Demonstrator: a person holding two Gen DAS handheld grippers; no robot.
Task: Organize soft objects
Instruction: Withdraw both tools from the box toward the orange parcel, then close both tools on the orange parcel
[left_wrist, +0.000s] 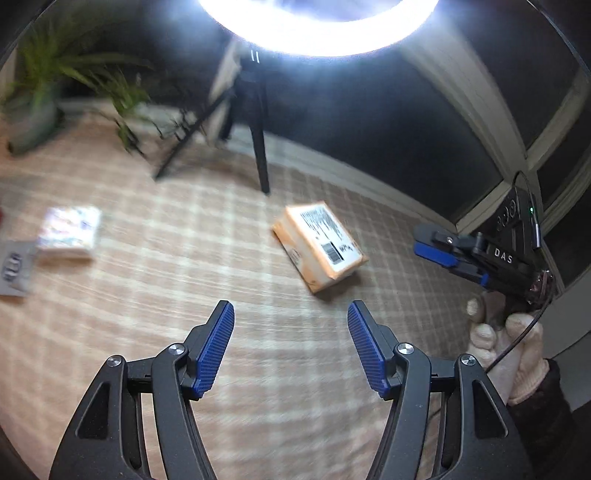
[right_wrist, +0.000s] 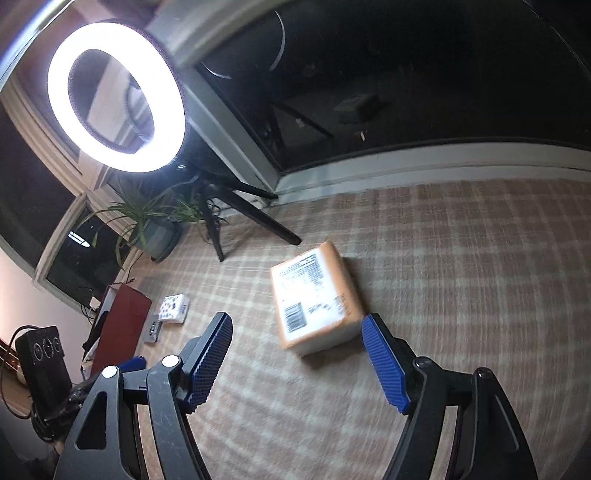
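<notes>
Orange-wrapped soft pack (right_wrist: 314, 299) is lying flat on the checked cloth (right_wrist: 461, 277), just ahead of my right gripper (right_wrist: 297, 332). I am keeping its blue pads spread around nothing, and my left gripper (left_wrist: 291, 325) is hovering equally wide and empty.

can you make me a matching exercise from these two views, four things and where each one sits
Things:
1. orange pack
2. potted plant
3. ring light
4. small printed pack

Places:
A. on a tripod at the far edge of the checked cloth
B. just ahead of the right gripper, label side up
C. by the window in the corner
D. far left in the left wrist view, beside a grey card

Pairs: 1-B, 2-C, 3-A, 4-D
</notes>
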